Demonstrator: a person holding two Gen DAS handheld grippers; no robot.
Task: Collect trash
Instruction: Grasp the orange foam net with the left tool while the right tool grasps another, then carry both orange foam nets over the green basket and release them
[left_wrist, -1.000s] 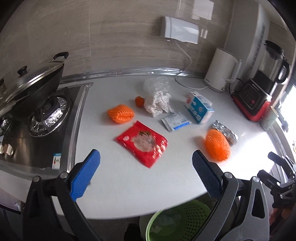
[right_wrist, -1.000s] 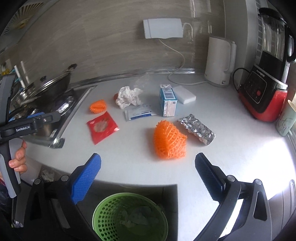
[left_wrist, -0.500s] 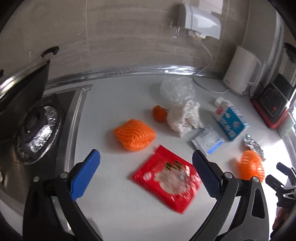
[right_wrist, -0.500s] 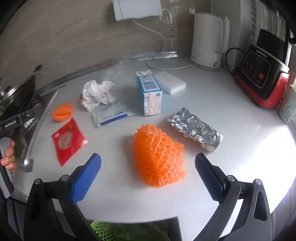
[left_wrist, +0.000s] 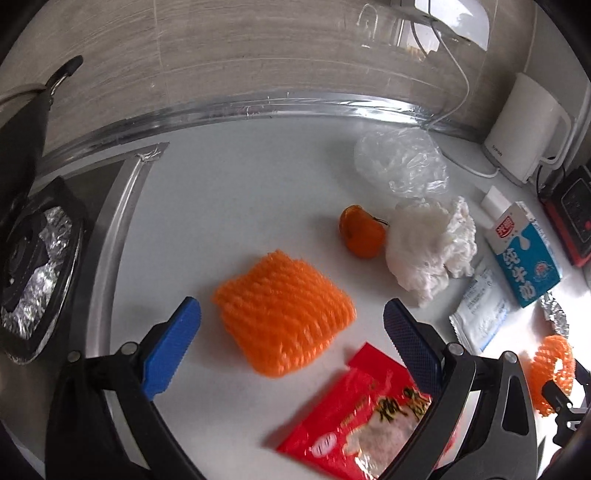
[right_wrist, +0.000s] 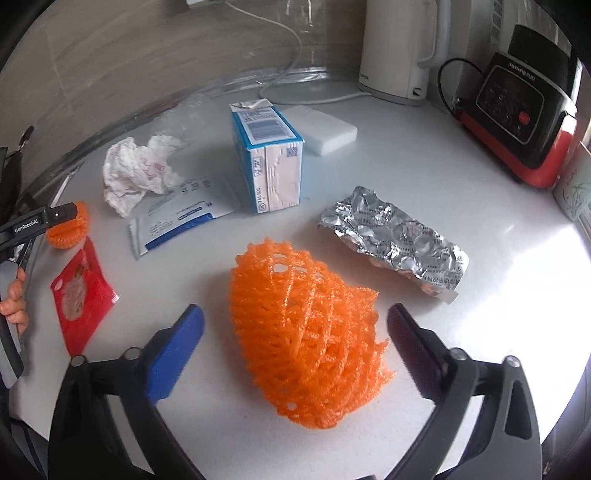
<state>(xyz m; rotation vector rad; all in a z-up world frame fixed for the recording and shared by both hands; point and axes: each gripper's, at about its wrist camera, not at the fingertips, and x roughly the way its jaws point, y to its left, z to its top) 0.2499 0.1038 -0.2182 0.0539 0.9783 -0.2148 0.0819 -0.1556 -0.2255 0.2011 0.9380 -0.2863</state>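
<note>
Trash lies on a white counter (left_wrist: 229, 206). My left gripper (left_wrist: 291, 325) is open, its jaws on either side of an orange foam fruit net (left_wrist: 282, 308). A red snack packet (left_wrist: 354, 424) lies just below it. An orange peel (left_wrist: 361, 232), a crumpled tissue (left_wrist: 430, 245), a clear plastic bag (left_wrist: 400, 162) and a milk carton (left_wrist: 522, 254) lie beyond. My right gripper (right_wrist: 295, 332) is open, its jaws around a second orange net (right_wrist: 306, 332). A foil blister pack (right_wrist: 395, 240), the carton (right_wrist: 267, 155), a white sachet (right_wrist: 183, 214) and the tissue (right_wrist: 138, 173) lie behind.
A gas stove (left_wrist: 33, 266) and a pot (left_wrist: 22, 110) are at the left. A white kettle (right_wrist: 400, 48), a red and black blender base (right_wrist: 521, 107) and a white block (right_wrist: 325, 127) stand at the back right. A cup (right_wrist: 574, 184) is at the right edge.
Both grippers have moved forward and down over the counter. Each now has an orange net between its open jaws. The green bin has dropped out of view.
</note>
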